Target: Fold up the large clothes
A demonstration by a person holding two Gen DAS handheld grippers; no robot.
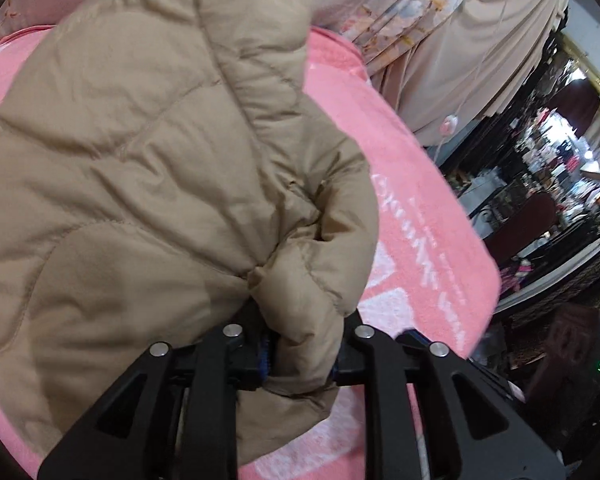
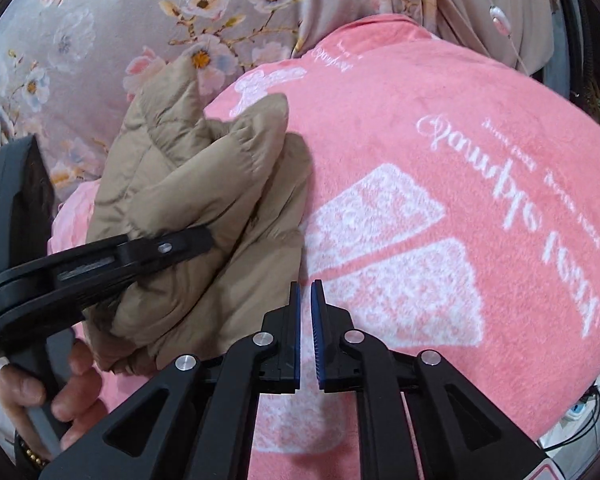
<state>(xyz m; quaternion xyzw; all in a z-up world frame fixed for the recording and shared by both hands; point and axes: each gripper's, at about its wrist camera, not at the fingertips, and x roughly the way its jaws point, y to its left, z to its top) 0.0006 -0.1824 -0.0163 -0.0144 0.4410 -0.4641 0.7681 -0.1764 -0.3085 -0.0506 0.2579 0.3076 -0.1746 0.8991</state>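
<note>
Left gripper (image 1: 300, 364) pinching bunched fold of tan puffer jacket (image 1: 140, 160), jacket lying heaped on pink blanket (image 2: 420, 160). Right gripper (image 2: 306, 336) hovering beside it, jaws narrowly parted, nothing between. Jacket looking bulky, light, soft, springy, slick shell likely slipping. Best taking hold at quilted seams or hem edge, not puffed middle.
</note>
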